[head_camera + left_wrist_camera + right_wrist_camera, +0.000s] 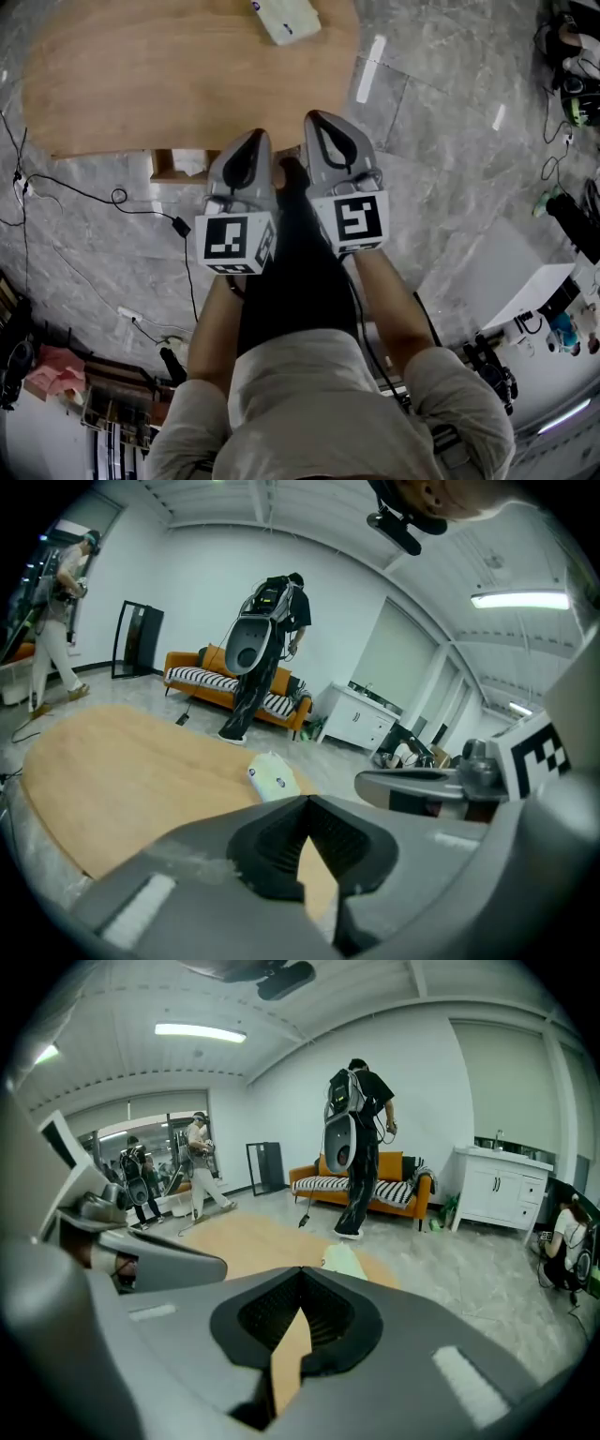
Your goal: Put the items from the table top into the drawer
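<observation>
Left gripper [255,141], right gripper [317,122]: jaws closed, nothing held, side by side at the wooden table's [141,84] near edge. White soft pack [286,17] at far edge. Likely approach step; next, open one gripper's jaws and reach across.

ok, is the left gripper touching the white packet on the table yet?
Apart. The head view shows the left gripper over the near edge of the table and the white packet at the far edge, bare wood between them.

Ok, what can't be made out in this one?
Packet: head view, cut by the top edge; its print is too small in the left gripper view.
Drawer: head view, mostly hidden by the table and the left tool; its inside barely shows.
</observation>
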Motion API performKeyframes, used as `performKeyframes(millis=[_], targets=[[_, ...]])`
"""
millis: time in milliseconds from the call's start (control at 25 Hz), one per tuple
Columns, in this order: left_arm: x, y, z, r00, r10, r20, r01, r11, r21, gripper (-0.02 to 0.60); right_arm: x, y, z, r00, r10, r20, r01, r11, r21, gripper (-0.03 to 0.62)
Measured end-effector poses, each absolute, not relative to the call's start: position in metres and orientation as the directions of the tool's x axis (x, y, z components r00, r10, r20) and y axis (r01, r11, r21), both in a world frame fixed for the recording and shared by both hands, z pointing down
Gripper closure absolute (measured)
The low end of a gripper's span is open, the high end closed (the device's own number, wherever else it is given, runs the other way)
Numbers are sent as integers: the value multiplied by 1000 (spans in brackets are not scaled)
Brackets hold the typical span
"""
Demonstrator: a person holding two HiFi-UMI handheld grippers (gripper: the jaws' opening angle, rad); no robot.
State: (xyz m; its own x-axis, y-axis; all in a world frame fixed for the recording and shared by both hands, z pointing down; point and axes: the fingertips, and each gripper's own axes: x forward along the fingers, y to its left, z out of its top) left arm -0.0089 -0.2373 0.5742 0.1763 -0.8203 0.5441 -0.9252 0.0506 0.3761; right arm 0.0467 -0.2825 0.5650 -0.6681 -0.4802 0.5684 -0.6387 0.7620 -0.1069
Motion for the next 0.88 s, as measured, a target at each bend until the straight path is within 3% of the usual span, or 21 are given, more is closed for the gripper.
performKeyframes(millis=[320, 360, 400, 440, 600, 760, 880], targets=[[-23, -263, 621, 143, -790, 597, -906, 138, 399, 561, 23, -350, 633, -643, -463, 609, -633, 769, -83, 585], [-25, -265, 626, 140, -789, 599, -903, 146, 404, 561, 19, -357, 641, -637, -456, 622, -631, 772, -80, 560], [-27, -267, 629, 137, -788, 600, -900, 154, 408, 561, 15, -363, 650, -632, -444, 636, -625, 776, -79, 478], [-29, -269, 631, 133, -788, 601, -898, 161, 410, 561, 11, -369, 658, -627, -432, 649, -620, 781, -79, 448], [-34, -272, 638, 110, -785, 609, -893, 191, 408, 561, 2, -394, 683, -596, -424, 682, -613, 788, -46, 436], [-39, -269, 647, 96, -776, 623, -887, 217, 407, 561, -7, -408, 708, -563, -403, 722, -609, 793, -32, 341], [-40, -268, 648, 87, -776, 625, -883, 230, 409, 561, -12, -415, 725, -542, -396, 741, -611, 791, -24, 317]])
